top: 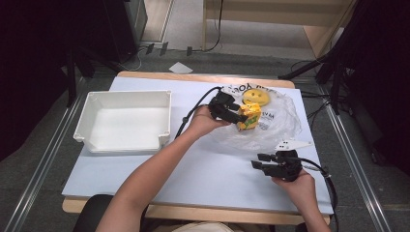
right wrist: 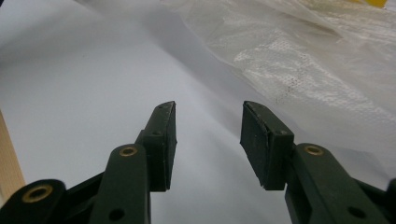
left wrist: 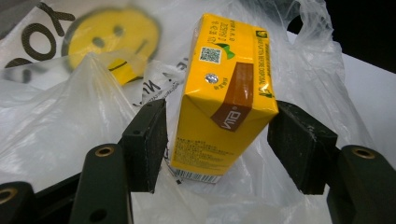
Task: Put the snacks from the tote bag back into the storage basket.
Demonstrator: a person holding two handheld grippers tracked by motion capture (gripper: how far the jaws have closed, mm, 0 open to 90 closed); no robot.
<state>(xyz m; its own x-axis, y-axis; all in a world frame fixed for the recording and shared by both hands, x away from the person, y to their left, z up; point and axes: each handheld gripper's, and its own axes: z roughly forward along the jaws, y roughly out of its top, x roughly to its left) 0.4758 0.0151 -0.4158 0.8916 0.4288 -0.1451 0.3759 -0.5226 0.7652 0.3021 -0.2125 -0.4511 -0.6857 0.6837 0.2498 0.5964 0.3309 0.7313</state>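
White bin point(top: 124, 121) at table's left. Left gripper point(top: 240, 116) over the clear plastic bag point(top: 280, 121): jaws wide, yellow drink carton point(left wrist: 222, 93) between them, left pad touching, right pad just clear. Right gripper point(top: 257, 161) open, empty, near the bag's edge.

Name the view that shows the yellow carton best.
The left gripper view: the carton is close and sharp between the jaws, its print and foil seal visible. The high view shows it small at the left gripper, over the plastic bag. The right gripper view gives no clear sight of it.
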